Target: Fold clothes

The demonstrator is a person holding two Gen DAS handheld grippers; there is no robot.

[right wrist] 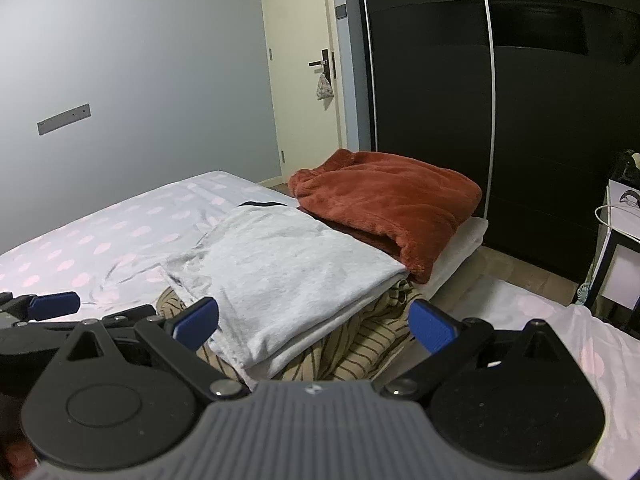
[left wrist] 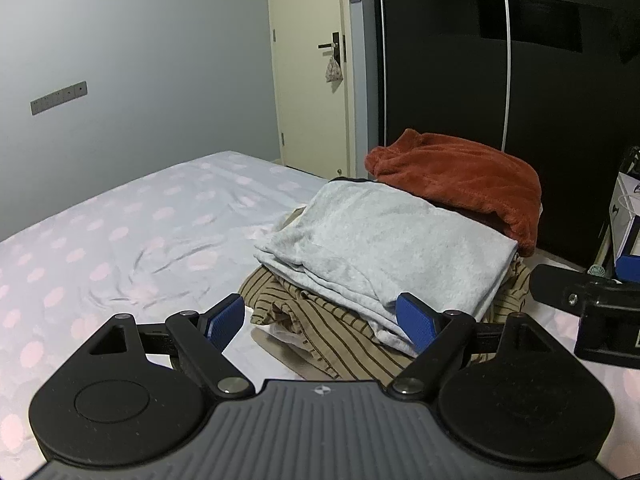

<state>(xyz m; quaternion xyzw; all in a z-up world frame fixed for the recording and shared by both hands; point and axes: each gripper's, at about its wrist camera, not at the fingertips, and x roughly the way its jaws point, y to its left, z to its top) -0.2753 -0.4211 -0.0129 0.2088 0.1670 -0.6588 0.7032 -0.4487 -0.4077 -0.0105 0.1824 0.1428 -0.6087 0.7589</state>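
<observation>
Here the bed fills most of the room, its pale sheet with pink dots lying rumpled and bare on the far side. Behind it a black wardrobe takes up the wall, with a cream door next to it and a small pouch hanging from the handle. The clothes sit in a heap at the bed's near edge: a folded grey top lies flat on a crumpled tan striped garment, and a rust fleece is folded behind the top, resting against its far edge. In the right wrist view the fleece sits near the corner of the mattress, with the grey top in front of it and the striped cloth spilling out below. The left gripper hovers low at the near side of the heap, jaws spread wide and holding nothing; its right pad is just at the lower corner of the grey top, though I cannot tell if it touches. The right gripper is alongside, jaws likewise spread wide, empty, framing the near fold of the top. Each gripper shows at the edge of the other's view.
</observation>
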